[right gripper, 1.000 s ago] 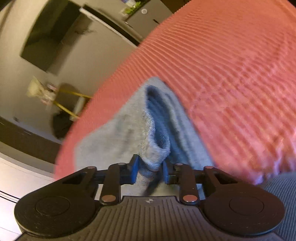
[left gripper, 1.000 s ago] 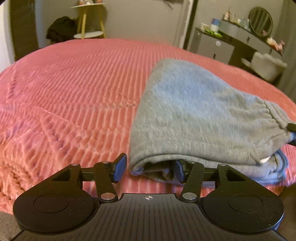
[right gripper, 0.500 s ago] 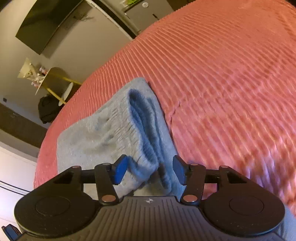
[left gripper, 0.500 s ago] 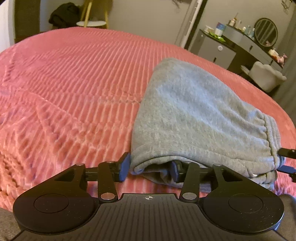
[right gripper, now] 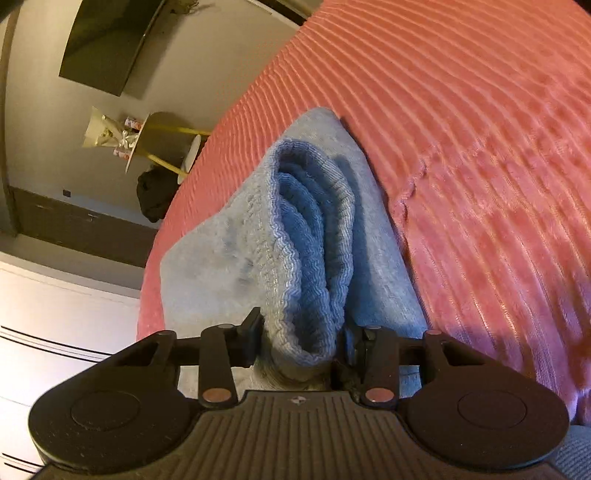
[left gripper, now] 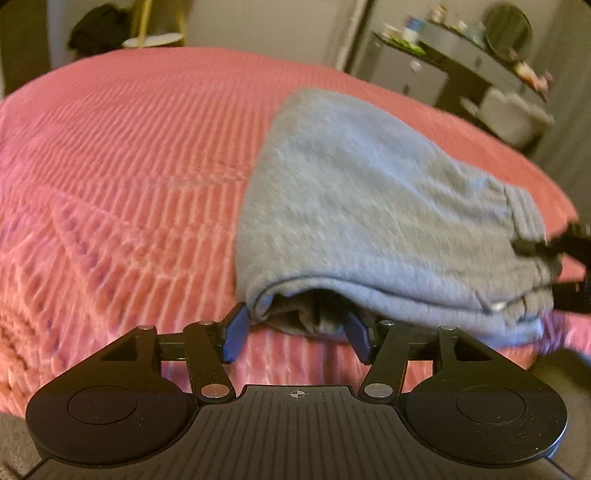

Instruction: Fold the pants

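Grey pants (left gripper: pixel 369 206) lie folded on a pink ribbed bedspread (left gripper: pixel 129 177). My left gripper (left gripper: pixel 295 332) is at their near folded edge. Its jaws are opening, with the lower layers lying loose between the blue pads (left gripper: pixel 236 330). In the right wrist view the ribbed waistband bundle of the pants (right gripper: pixel 306 258) fills the gap of my right gripper (right gripper: pixel 301 345). Those jaws are closing, and both pads touch the cloth. The right gripper's black fingers (left gripper: pixel 532 246) show blurred at the pants' right end.
The bedspread (right gripper: pixel 480 166) stretches wide to the left of the pants. Beyond the bed stand a dresser with a round mirror (left gripper: pixel 443 70), a white chair (left gripper: pixel 513 114) and a yellow stool with a dark garment (left gripper: pixel 99 33). A dark screen (right gripper: pixel 107 44) hangs on the wall.
The right gripper let go of a thin pinch of cloth, opened, moved in and now closes round the thicker waistband bundle. The left jaws stand a little wider at the same edge.
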Motion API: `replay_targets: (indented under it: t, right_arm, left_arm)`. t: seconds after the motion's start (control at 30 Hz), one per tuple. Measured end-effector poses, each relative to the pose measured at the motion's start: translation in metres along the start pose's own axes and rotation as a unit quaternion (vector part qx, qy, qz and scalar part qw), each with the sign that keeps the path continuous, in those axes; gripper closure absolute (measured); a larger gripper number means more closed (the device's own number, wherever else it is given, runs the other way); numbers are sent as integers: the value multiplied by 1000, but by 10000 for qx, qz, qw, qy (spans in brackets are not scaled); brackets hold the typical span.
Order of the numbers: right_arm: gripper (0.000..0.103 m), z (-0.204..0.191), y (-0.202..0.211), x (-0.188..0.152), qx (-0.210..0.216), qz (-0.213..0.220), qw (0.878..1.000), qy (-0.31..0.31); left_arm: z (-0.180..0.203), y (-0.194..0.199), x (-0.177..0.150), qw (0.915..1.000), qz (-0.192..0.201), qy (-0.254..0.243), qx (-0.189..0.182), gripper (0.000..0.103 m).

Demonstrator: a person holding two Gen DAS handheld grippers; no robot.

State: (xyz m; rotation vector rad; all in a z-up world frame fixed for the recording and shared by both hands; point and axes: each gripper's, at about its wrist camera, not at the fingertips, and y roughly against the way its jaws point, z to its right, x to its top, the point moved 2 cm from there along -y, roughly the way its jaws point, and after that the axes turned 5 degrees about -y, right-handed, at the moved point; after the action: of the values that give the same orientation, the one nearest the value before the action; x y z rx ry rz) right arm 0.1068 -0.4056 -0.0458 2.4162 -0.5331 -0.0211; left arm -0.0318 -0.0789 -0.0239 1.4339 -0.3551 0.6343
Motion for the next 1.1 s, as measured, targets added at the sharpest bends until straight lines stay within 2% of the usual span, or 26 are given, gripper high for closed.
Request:
replay_targets:
  t: [0.07,0.13,0.17,0.23,0.3,0.37,0.5,0.6,0.67,0.7,0.8,0.87,0.93,1.03,1.1]
  right_arm:
    - [41,6,-6,-2,112,-76,9998,-150]
    - [36,3,-13,-6,138,-148,9997,-124]
    - [41,-4,-15,-9,72,-150,9999,-4]
    - [59,-17,-15,-14,-230,-7,9991,361]
    - [60,-28,-11,-16,-297,66,9980,556]
    - [62,-37,-3,-15,-224,117,9984,512]
    - [63,-63,17,-9,171,382,9976,545]
    - [64,-87,32,-7,421,546,9953,675]
    - [64,-101,39,-8,561,636,9933,791]
    - [64,-107,41,-8,647,641,9925,819]
    - [64,-121,48,-9,768,680,9906,908]
    - [64,-129,52,-10,868,715,9894,919]
    - [64,-131,57,-14,975,722,9884,910]
    - [64,-139,57,-17,1026,721,9873,978]
    - [64,-138,58,-19,982,717,9878,974]
  left_arm:
    - [7,-4,0,9997,-36,-218,132,40]
    - [10,-5,-1,9990,-13,-326,301,35]
    - [10,-6,-1,9988,-2,-321,374,32]
    - [5,-6,1,9991,61,-196,367,37]
    - [0,5,3,9996,282,7,-4,38]
    - [-1,10,4,9992,344,79,-201,37]
    - [5,7,3,9996,194,-157,-160,36]
    - [13,14,6,9983,317,-388,-297,33]
    - [17,22,4,9965,421,-493,-518,32]
    - [19,23,2,9962,450,-550,-499,30]
    - [19,15,1,9972,518,-541,-12,30]
    - [18,4,6,9977,494,-463,64,30]
    - [17,-5,9,9976,467,-414,291,34]
    - [15,-10,8,9968,513,-374,483,51]
    - [10,-9,8,9968,503,-248,569,75]
